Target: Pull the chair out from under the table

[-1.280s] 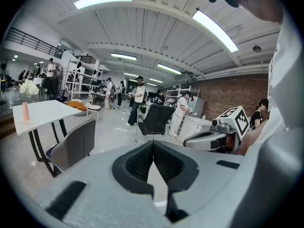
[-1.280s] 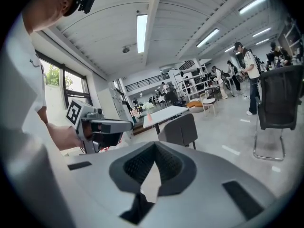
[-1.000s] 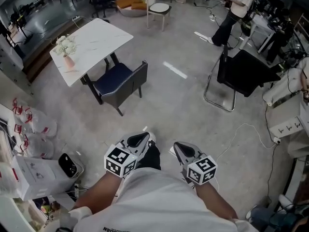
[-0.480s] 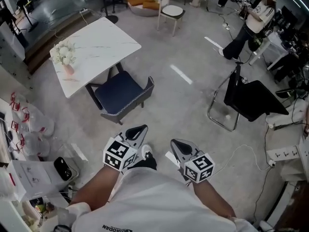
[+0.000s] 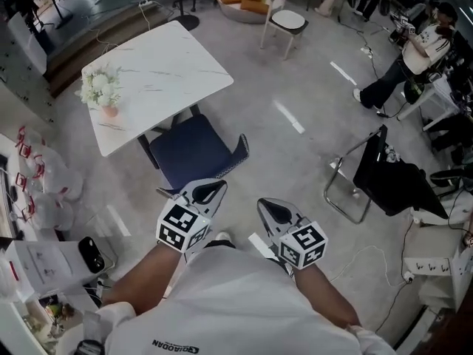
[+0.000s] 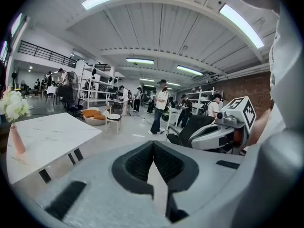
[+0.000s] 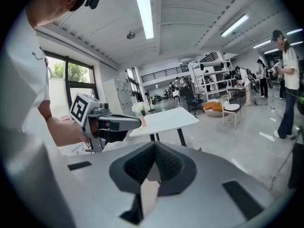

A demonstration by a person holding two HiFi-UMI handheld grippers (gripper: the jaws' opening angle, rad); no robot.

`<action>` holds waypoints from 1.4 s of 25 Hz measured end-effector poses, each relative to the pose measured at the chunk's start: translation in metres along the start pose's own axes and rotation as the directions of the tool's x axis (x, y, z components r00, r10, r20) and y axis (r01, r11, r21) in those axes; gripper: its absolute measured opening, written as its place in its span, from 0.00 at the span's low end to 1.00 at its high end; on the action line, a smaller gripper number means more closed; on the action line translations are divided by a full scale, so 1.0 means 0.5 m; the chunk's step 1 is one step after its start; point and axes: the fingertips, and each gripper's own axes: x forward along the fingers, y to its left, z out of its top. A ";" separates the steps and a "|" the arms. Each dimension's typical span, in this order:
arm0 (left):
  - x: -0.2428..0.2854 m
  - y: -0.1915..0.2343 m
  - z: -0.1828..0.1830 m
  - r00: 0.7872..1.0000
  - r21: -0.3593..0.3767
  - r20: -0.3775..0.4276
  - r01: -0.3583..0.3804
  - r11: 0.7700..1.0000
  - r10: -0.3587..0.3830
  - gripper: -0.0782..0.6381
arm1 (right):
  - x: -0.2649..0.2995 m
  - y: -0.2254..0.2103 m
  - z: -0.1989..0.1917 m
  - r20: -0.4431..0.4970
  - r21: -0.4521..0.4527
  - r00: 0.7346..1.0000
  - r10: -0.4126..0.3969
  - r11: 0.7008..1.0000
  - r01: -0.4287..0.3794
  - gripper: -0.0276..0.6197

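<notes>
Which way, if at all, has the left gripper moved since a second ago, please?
Yes, the left gripper has come closer to the navy-blue padded chair.

the left forearm (image 5: 144, 283) and right forearm (image 5: 330, 302) stretch forward side by side, and the left gripper (image 5: 214, 187) and right gripper (image 5: 264, 204) point ahead, tilted slightly down, each with its fingers pressed together on nothing.

Chair (image 5: 194, 151): dark navy padded seat, low wrap-around back with a pale patterned edge, dark legs; upright on all legs. Its back is turned toward the camera, and the far end of the seat is tucked just under the near edge of the table (image 5: 151, 80), most of the seat showing. Table: rectangular white marble-look top on dark legs, set at an angle in the head view.
</notes>
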 end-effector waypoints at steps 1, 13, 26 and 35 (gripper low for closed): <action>0.004 0.011 0.005 1.000 -0.005 0.003 -0.004 1.000 0.004 0.12 | 0.016 -0.003 0.008 -0.007 -0.002 1.000 0.014 1.000 -0.014 0.05; -0.002 0.165 0.016 0.970 -0.090 0.035 -0.238 0.967 0.242 0.12 | 0.165 -0.090 0.084 -0.079 -0.074 0.978 0.193 0.977 -0.199 0.05; 0.009 0.246 0.079 0.811 -0.188 0.066 -0.562 0.806 0.581 0.12 | 0.316 -0.172 0.184 -0.190 -0.168 0.849 0.493 0.836 -0.523 0.05; 0.006 0.220 0.069 0.735 -0.212 0.014 -0.660 0.721 0.678 0.12 | 0.327 -0.171 0.173 -0.248 -0.169 0.773 0.584 0.759 -0.628 0.05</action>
